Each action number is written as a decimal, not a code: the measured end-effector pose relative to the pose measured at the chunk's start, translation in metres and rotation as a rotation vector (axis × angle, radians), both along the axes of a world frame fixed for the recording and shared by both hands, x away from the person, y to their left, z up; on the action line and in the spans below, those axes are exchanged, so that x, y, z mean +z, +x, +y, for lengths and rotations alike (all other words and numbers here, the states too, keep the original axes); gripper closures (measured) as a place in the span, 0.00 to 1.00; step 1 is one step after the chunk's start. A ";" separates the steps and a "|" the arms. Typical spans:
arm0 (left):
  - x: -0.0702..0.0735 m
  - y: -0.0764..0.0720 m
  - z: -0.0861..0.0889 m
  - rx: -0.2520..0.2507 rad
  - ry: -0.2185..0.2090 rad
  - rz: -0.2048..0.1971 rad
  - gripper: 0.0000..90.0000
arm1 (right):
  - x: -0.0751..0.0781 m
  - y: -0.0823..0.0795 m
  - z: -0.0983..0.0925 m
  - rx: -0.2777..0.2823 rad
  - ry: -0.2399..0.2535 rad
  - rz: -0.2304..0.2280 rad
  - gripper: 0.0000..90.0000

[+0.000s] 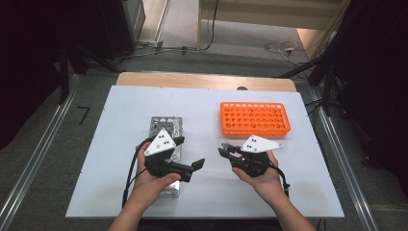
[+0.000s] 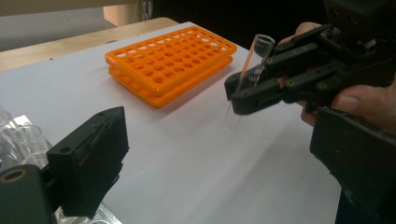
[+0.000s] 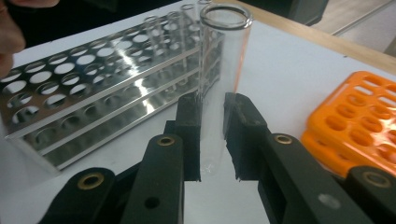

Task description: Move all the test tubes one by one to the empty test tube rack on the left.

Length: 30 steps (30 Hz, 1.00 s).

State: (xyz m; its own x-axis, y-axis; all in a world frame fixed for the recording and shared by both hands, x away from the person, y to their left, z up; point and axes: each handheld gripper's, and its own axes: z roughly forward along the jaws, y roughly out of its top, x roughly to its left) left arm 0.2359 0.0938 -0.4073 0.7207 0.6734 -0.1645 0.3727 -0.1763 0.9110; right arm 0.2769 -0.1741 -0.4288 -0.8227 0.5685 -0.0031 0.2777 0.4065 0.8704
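A white table (image 1: 120, 192) bears a metal rack (image 1: 161, 126) and, well apart, an orange rack (image 1: 255, 118).

One overhead camera and two riding cameras are covering one white worktop (image 1: 207, 192).

The high view is looking forward and down from afar; each riding camera is peering along its hand-held gripper, close and low, both sharing the orange perforated plastic rack (image 2: 170, 63).

Bare tabletop (image 1: 207, 120) between both racks
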 end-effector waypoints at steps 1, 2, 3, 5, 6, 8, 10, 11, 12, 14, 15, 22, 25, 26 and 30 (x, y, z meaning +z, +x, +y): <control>0.000 -0.001 -0.003 0.002 0.006 -0.001 0.07 | -0.001 -0.002 0.002 0.009 -0.007 -0.001 0.82; 0.001 -0.002 -0.005 0.006 0.010 -0.004 0.10 | -0.002 -0.005 0.005 0.018 -0.013 0.002 0.82; 0.001 -0.002 -0.007 0.007 0.014 -0.004 0.13 | -0.004 -0.007 0.008 0.028 -0.016 0.003 0.82; 0.002 -0.004 -0.012 0.006 0.018 -0.011 0.18 | -0.006 -0.011 0.014 0.048 -0.030 0.007 0.82; 0.002 -0.005 -0.014 0.003 0.026 -0.016 0.21 | -0.006 -0.013 0.017 0.057 -0.034 0.007 0.82; 0.001 -0.006 -0.018 -0.011 0.026 -0.016 0.27 | -0.007 -0.017 0.023 0.078 -0.036 0.009 0.82; 0.001 -0.007 -0.022 -0.028 0.042 -0.023 0.34 | -0.007 -0.021 0.029 0.097 -0.044 0.004 0.82; 0.000 -0.008 -0.024 -0.036 0.043 -0.025 0.38 | -0.007 -0.023 0.031 0.105 -0.046 0.004 0.82; 0.000 -0.009 -0.026 -0.040 0.047 -0.027 0.41 | -0.007 -0.024 0.033 0.113 -0.052 0.002 0.82; -0.001 -0.009 -0.028 -0.054 0.052 -0.035 0.50 | -0.007 -0.026 0.036 0.125 -0.052 0.001 0.82; -0.001 -0.010 -0.029 -0.063 0.055 -0.039 0.53 | -0.007 -0.027 0.036 0.129 -0.053 0.000 0.82; -0.002 -0.010 -0.032 -0.075 0.055 -0.047 0.71 | -0.006 -0.026 0.036 0.141 -0.054 0.006 0.82; -0.002 -0.010 -0.032 -0.082 0.062 -0.049 0.77 | -0.006 -0.027 0.036 0.147 -0.052 0.003 0.82; -0.002 -0.011 -0.032 -0.082 0.065 -0.052 0.79 | -0.005 -0.027 0.036 0.151 -0.052 0.004 0.82; -0.002 -0.011 -0.032 -0.077 0.075 -0.064 0.81 | -0.005 -0.027 0.036 0.152 -0.053 0.005 0.82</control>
